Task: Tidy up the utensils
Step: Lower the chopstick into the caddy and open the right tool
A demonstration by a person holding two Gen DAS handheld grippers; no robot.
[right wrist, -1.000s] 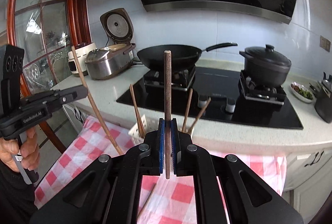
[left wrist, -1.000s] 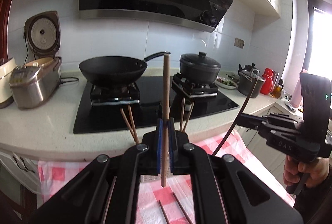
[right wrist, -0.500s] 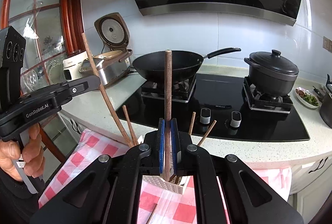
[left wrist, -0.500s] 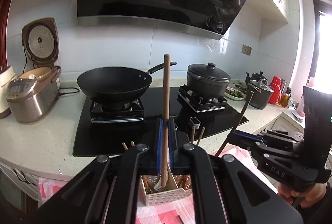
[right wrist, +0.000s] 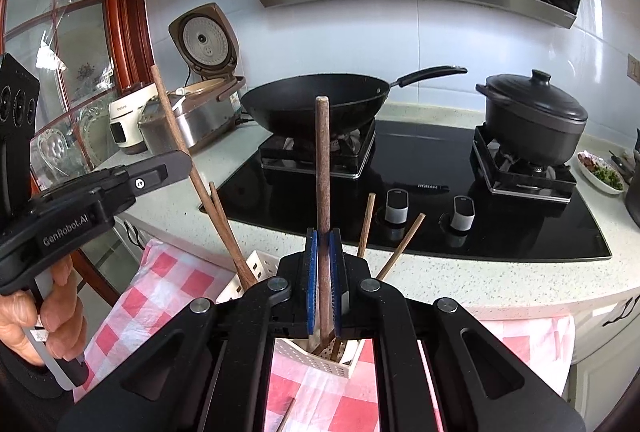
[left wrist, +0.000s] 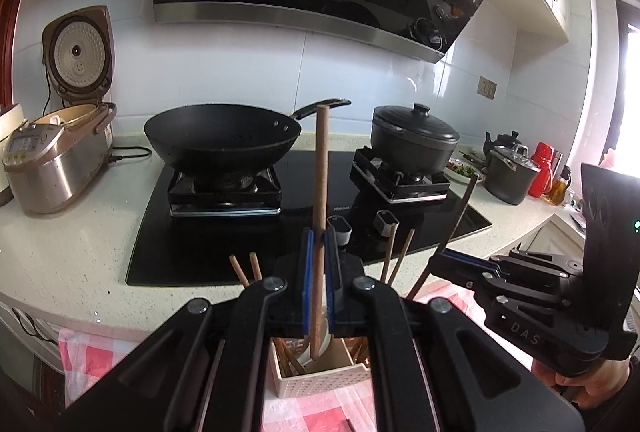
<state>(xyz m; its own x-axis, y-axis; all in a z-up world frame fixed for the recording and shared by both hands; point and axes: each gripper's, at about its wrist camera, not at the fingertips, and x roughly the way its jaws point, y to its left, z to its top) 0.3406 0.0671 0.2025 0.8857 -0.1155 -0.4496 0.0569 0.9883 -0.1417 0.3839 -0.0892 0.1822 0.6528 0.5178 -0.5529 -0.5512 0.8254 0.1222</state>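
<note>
— Starting from the left, what do your tongs hold?

— My left gripper (left wrist: 316, 272) is clamped on one wooden chopstick (left wrist: 320, 192). It stands almost upright, and its lower tip hangs just inside the white perforated basket (left wrist: 320, 378), near me on the red checked cloth (left wrist: 84, 352).

— And on the right?

— My right gripper (right wrist: 323, 280) is also closed tight on a second chopstick (right wrist: 322, 168), upright too. Its lower end reaches into the same basket; if it touches the bottom I cannot tell.

— What else is in the basket?

— Several other chopsticks (right wrist: 366, 224) lean inside it, tilted to both sides.

— And farther away?

— On the far counter, from left to right: an open rice cooker (left wrist: 56, 160), a black wok (left wrist: 222, 140) and a lidded black pot (left wrist: 414, 140) on the stove.
</note>
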